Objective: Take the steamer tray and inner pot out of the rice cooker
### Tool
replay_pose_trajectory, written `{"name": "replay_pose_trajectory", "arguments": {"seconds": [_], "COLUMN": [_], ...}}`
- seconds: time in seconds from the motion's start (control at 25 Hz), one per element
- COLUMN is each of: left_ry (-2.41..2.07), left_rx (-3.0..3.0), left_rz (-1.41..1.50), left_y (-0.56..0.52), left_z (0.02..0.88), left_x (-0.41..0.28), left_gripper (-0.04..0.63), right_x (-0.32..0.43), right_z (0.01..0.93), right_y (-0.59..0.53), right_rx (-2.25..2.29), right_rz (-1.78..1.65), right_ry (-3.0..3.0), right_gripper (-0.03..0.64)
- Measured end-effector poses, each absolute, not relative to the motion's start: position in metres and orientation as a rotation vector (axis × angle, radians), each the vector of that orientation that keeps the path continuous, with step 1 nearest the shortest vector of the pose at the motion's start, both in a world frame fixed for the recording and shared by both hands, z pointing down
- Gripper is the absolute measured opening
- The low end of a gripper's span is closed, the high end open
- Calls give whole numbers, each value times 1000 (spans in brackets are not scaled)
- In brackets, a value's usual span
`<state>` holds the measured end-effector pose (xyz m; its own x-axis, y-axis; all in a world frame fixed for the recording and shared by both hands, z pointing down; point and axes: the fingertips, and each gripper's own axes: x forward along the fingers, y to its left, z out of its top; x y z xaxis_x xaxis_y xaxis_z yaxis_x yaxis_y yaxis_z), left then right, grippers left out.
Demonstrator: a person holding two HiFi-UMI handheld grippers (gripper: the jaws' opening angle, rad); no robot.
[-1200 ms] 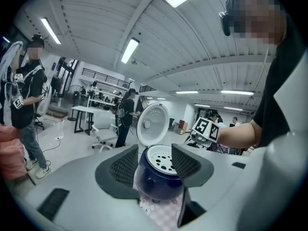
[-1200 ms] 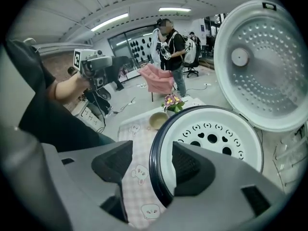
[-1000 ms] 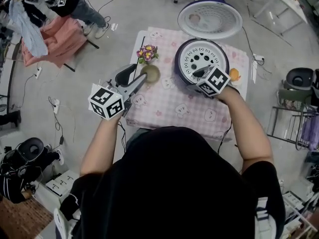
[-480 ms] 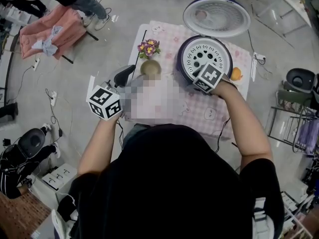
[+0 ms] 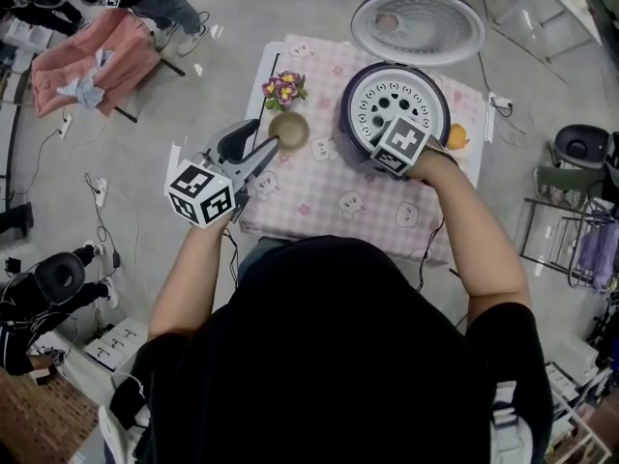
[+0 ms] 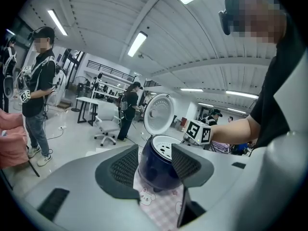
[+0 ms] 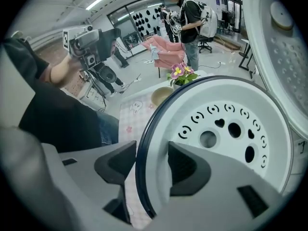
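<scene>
The dark blue rice cooker (image 5: 350,114) stands on the pink checked table (image 5: 319,206) with its lid (image 5: 418,25) swung open behind it. The white steamer tray (image 5: 392,100), pierced with holes, sits in its mouth. My right gripper (image 7: 151,165) points steeply down at the cooker's near rim (image 7: 139,162). One jaw is outside the dark wall, the other over the tray's edge (image 7: 161,177). Its jaws have just been closing and stand open around that rim. My left gripper (image 6: 154,165) hangs open and empty left of the table, aimed at the cooker (image 6: 156,170).
A tan cup (image 5: 289,130) and a small pot of flowers (image 5: 283,90) stand at the table's left edge. An orange object (image 5: 457,138) lies right of the cooker. People, a pink cloth (image 5: 92,56), chairs and cables surround the table.
My right gripper has come down onto the cooker's near rim and tipped more steeply. The left gripper has sunk a little beside the table.
</scene>
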<state>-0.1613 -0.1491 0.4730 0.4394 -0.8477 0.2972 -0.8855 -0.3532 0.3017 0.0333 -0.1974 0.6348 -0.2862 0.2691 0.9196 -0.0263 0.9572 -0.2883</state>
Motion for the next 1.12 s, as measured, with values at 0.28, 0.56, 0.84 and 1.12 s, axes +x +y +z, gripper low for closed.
{"name": "replay_pose_trajectory", "arguments": {"seconds": [0.28,0.56,0.84,1.12], "left_ry": [-1416,-1387,-1381,-1373], "left_rx": [2310,2341,2367,2399], "left_rz": [130,134,120,108], "left_y": [-157,-164,-170,-175], "left_z": [477,472,464,460], "left_x": [-151,-145,-140,-140], "left_gripper": [233,233,224,209], "right_x": [35,36,34,37], "right_z": [617,602,587,579], "right_y": [-204,-210,-211,-209], "right_rx": [-146,-96,-65,-22], "right_rz": [310,287,233,201], "right_ry": [-1897,-1930,-1952,-1948], "right_gripper": [166,103,77,52]}}
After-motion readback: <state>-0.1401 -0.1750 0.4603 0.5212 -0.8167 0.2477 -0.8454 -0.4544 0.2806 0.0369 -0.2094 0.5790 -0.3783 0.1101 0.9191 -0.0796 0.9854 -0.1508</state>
